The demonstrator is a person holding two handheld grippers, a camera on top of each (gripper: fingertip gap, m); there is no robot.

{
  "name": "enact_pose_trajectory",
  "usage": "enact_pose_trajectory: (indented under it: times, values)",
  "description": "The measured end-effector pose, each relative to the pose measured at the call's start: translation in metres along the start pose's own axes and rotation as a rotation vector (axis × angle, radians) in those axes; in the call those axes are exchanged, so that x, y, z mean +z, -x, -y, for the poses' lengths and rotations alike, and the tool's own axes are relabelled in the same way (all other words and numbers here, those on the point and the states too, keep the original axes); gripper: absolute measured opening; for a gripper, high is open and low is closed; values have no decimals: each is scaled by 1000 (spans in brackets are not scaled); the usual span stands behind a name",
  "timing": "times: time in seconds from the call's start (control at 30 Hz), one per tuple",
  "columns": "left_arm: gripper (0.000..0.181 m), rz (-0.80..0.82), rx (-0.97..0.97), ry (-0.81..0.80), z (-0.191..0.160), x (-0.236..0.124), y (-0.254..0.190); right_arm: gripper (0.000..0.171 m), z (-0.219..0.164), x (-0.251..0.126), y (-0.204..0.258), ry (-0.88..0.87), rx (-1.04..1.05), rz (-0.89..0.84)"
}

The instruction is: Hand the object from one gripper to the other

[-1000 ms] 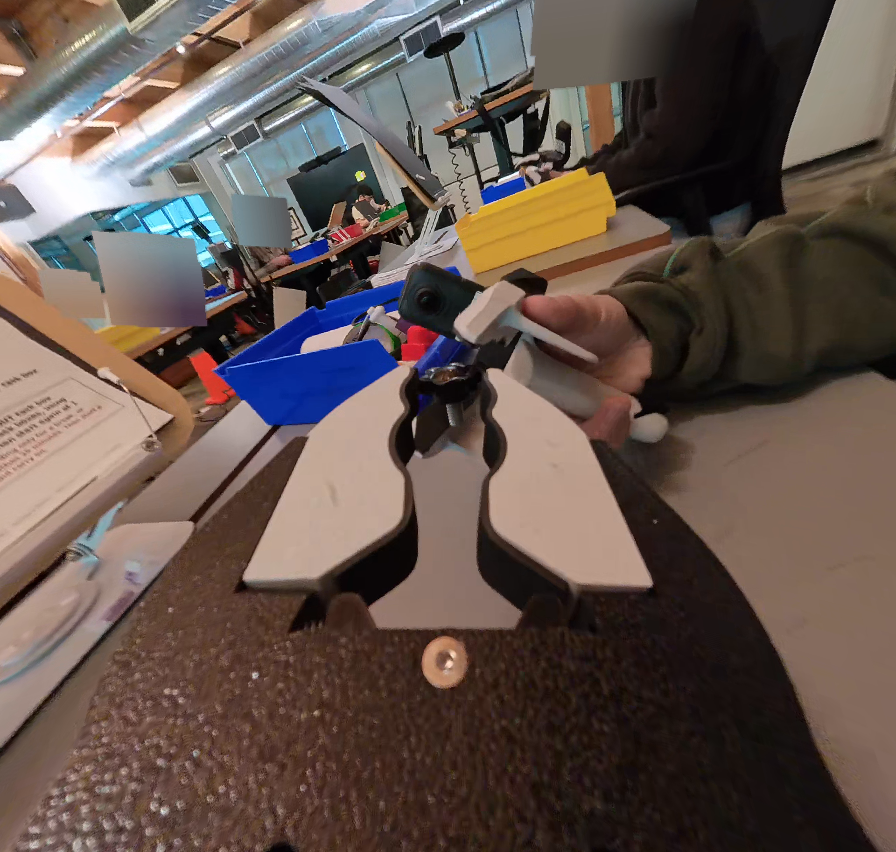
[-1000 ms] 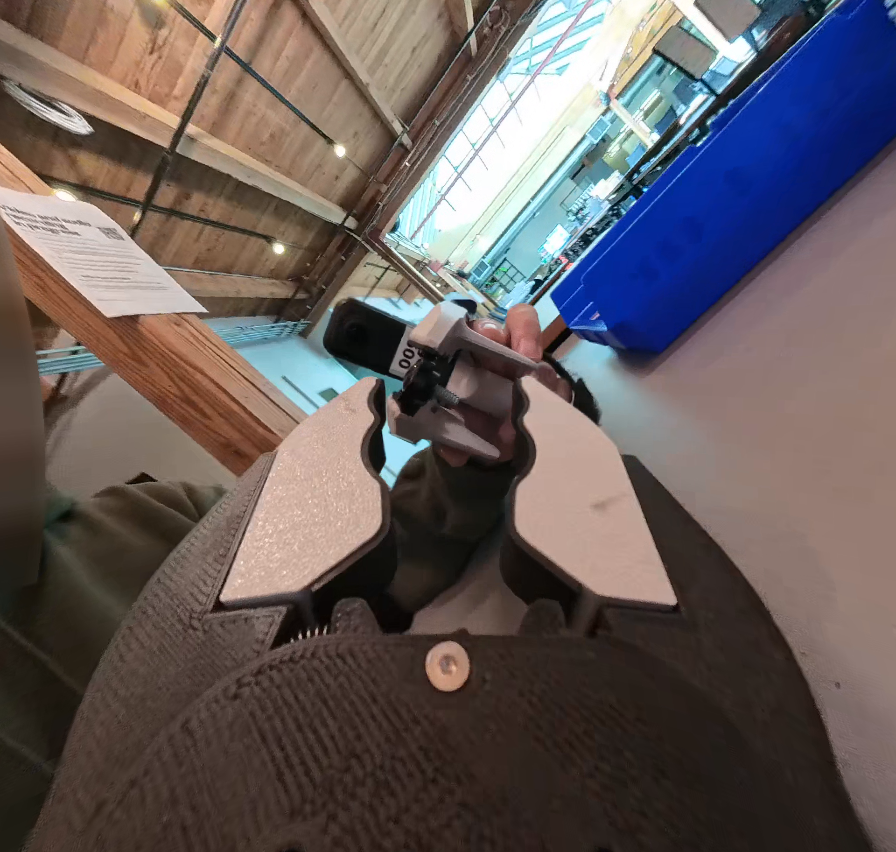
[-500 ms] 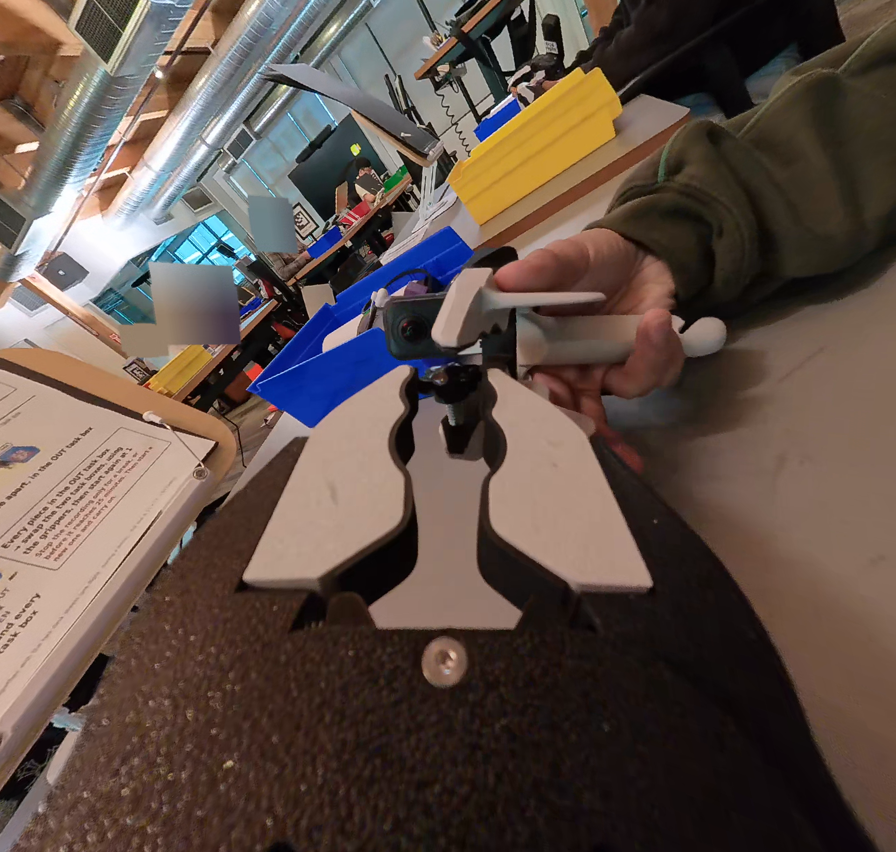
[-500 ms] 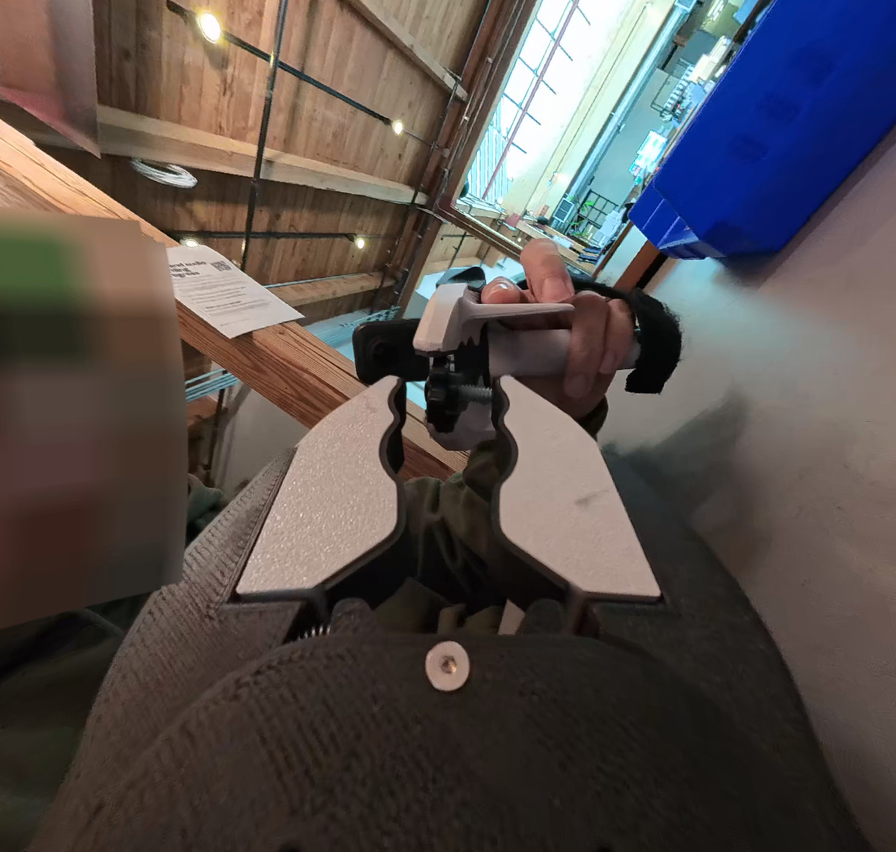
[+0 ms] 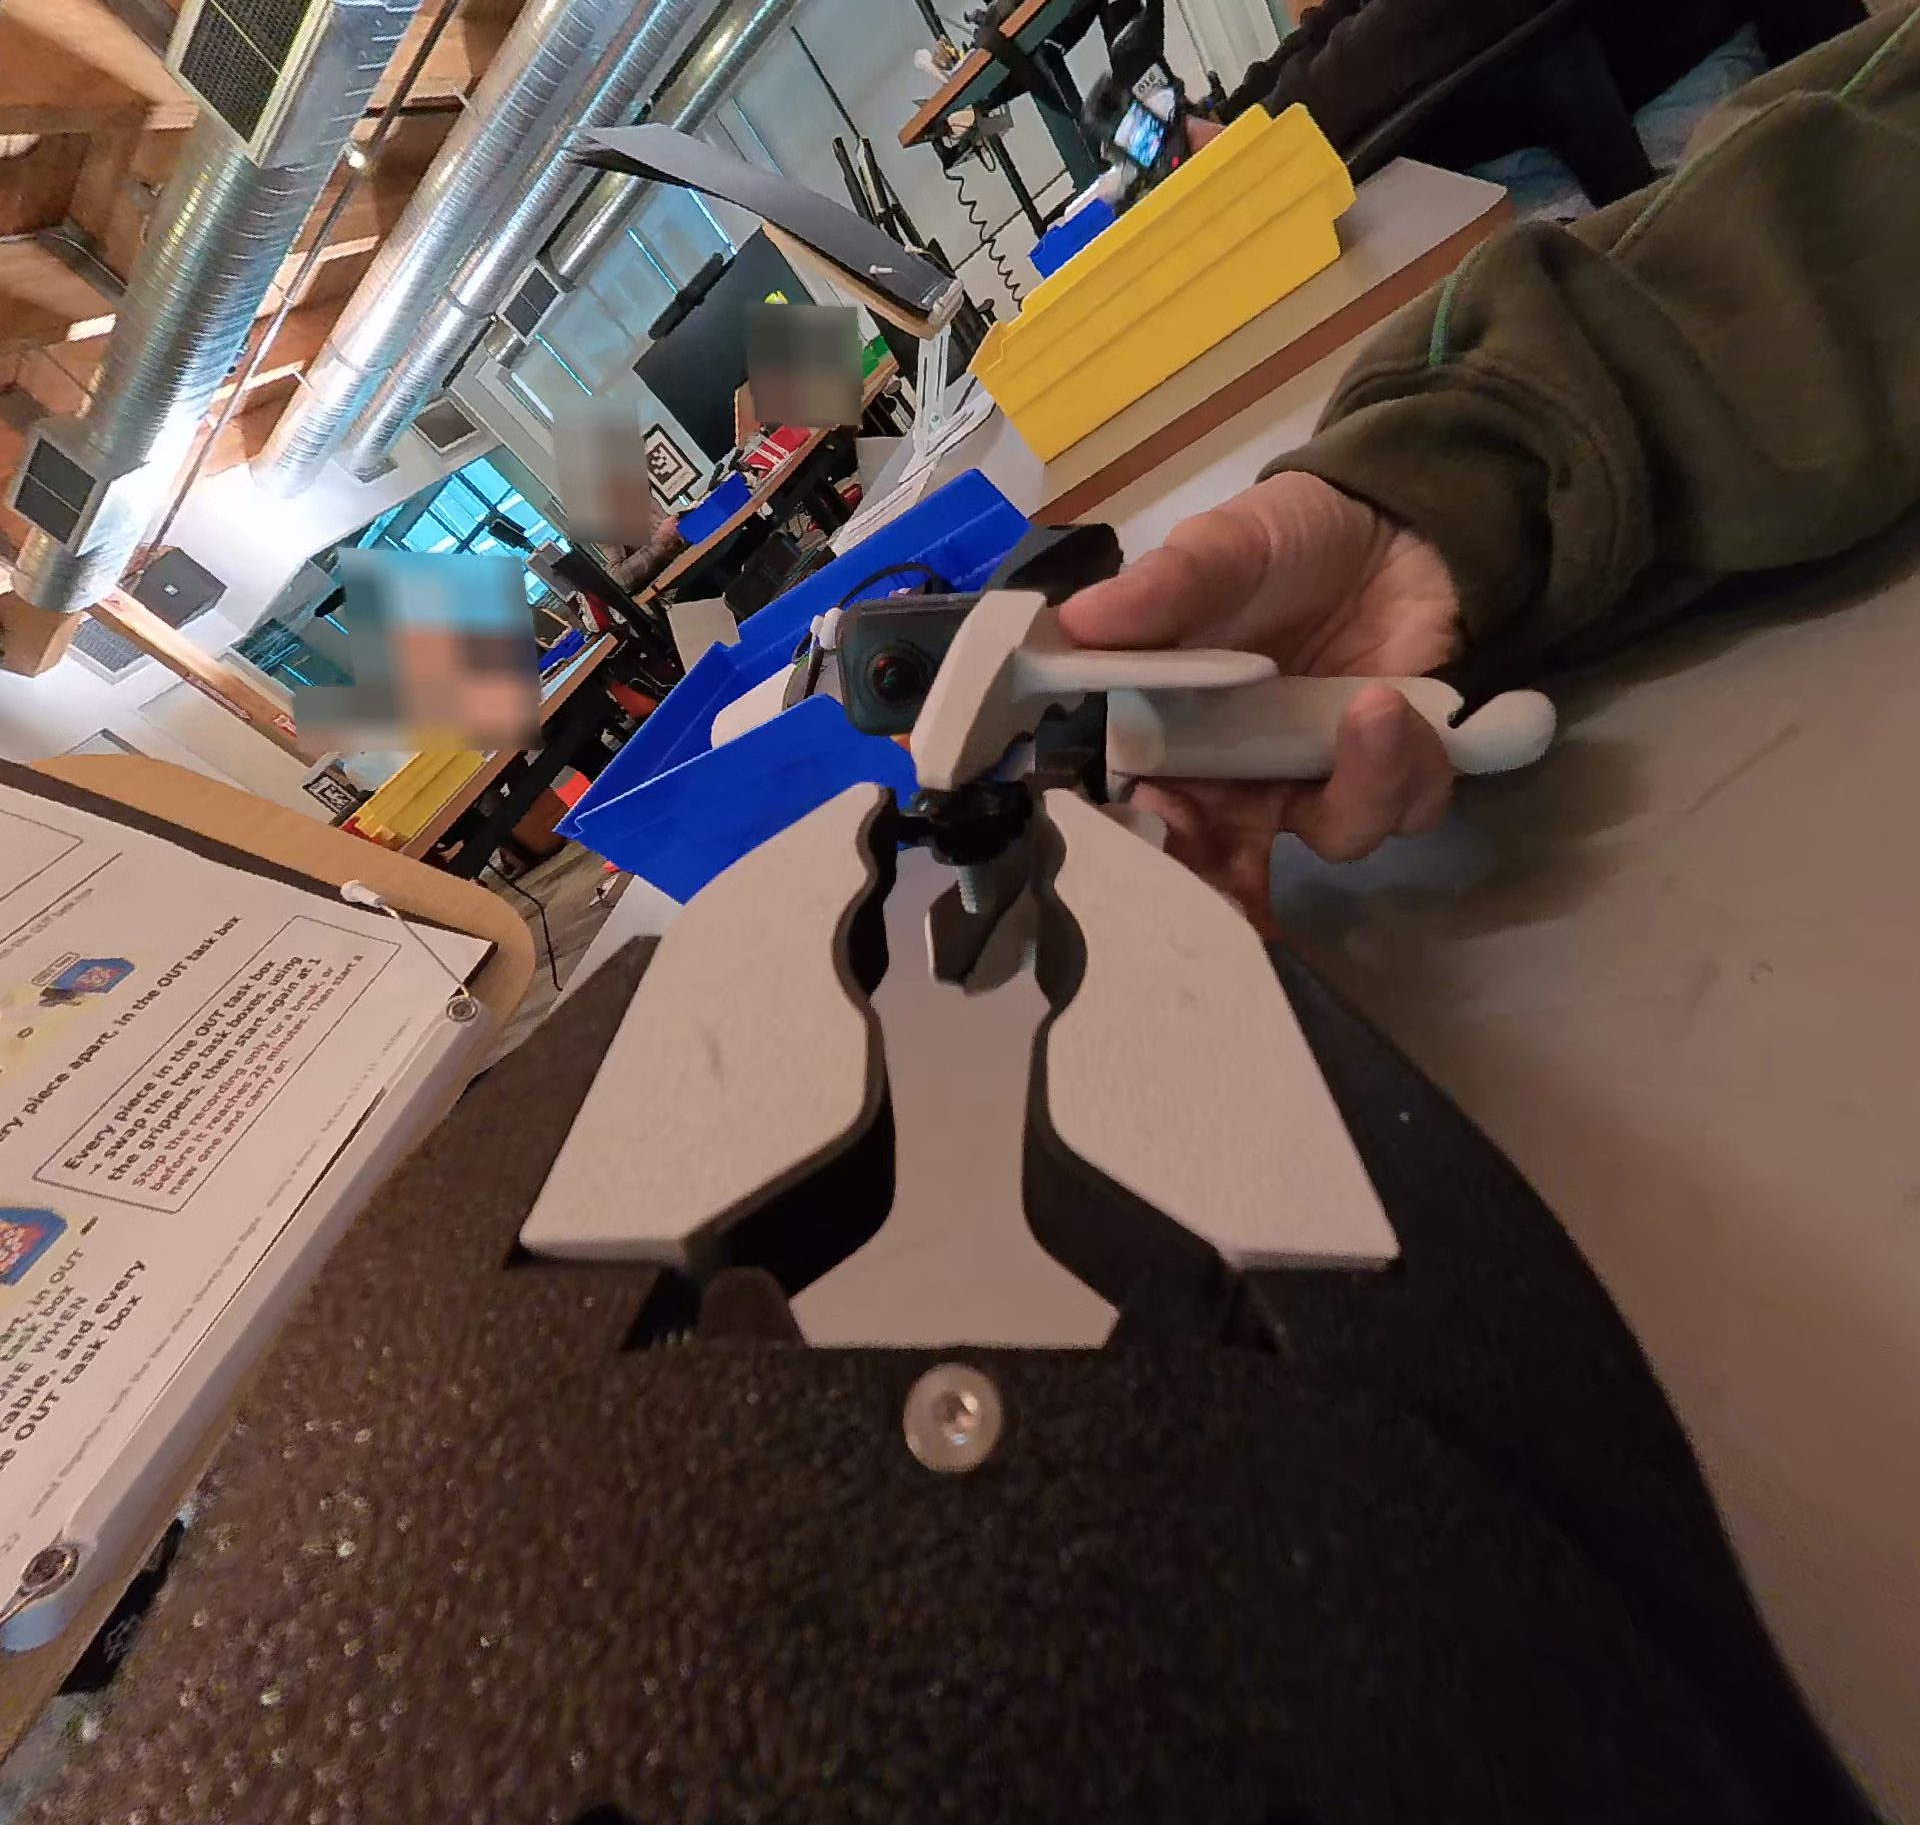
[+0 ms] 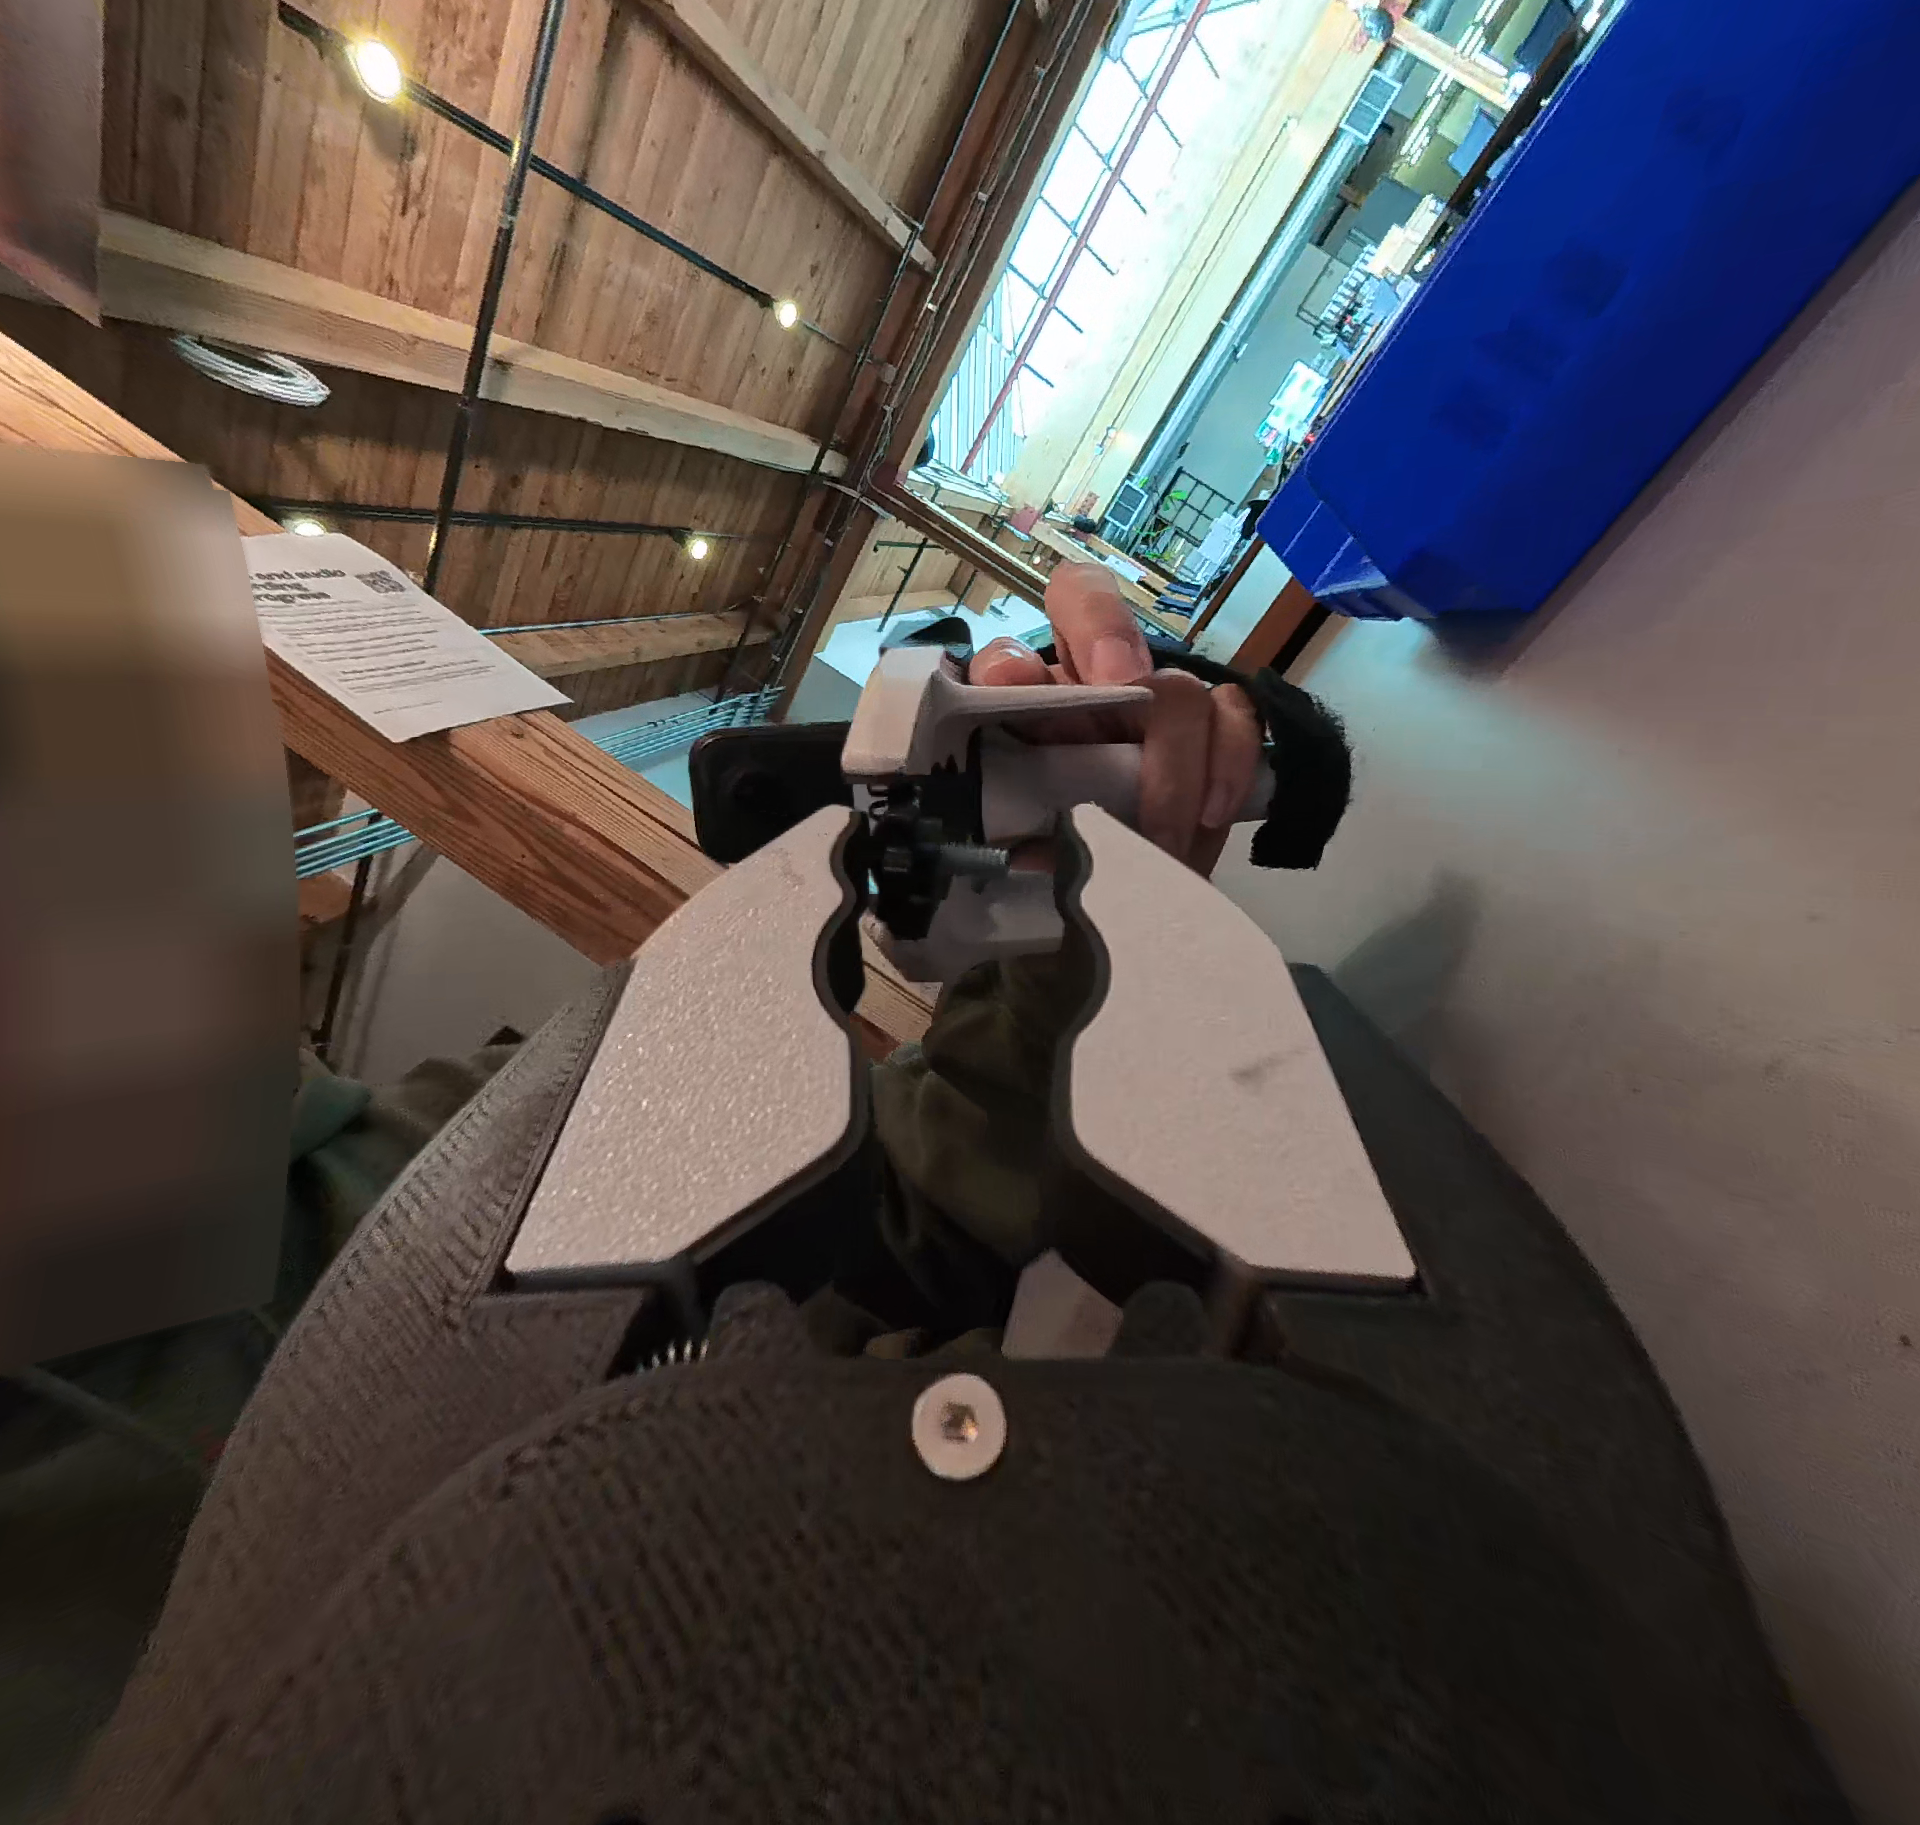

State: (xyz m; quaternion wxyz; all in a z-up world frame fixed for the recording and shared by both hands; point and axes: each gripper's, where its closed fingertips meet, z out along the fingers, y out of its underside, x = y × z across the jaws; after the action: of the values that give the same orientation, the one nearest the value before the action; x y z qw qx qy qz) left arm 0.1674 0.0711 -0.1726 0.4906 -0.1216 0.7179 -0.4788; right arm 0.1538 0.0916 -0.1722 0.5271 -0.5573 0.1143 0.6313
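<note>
Where L tongs (image 5: 964,811) end, knob w/ screw (image 5: 972,843) sits btwn tips.

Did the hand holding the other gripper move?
Yes. In the left wrist view the hand sits higher than before, nearer the yellow bin.

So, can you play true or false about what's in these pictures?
1. A hand holds the right gripper. True.
2. The nearest bin is red. False: it is blue.
3. A black screw knob sits between the left gripper fingers. True.
4. The sleeve is pink. False: it is olive green.
5. A yellow bin stands farther back. True.
</note>
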Motion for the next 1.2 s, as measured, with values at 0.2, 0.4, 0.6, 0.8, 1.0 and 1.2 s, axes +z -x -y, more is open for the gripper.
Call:
enact_pose_trajectory:
  times: [0.2, 0.4, 0.6, 0.8, 1.0, 1.2]
  values:
    - [24, 13, -13, 38, -7, 1, 1, 25, 2, -2, -2, 39, -193, -83]
    - [36, 55, -117, 29, -8, -1, 10, 25, 9, -4, -2, 71, -579, -230]
    - [49, -16, -712, -52, -7, -9, 26, 25, 26, -16, -2, 143, -1358, -541]
    - [44, -211, -1176, 75, -24, -1, 6, 25, 27, -24, -27, 506, -2098, -901]
    - [38, -183, -1134, 158, -29, 5, -1, 25, 25, -21, -24, 532, -2217, -918]
    - [27, -157, -1080, 167, -30, 14, -5, 25, 20, -16, -21, 530, -2248, -888]
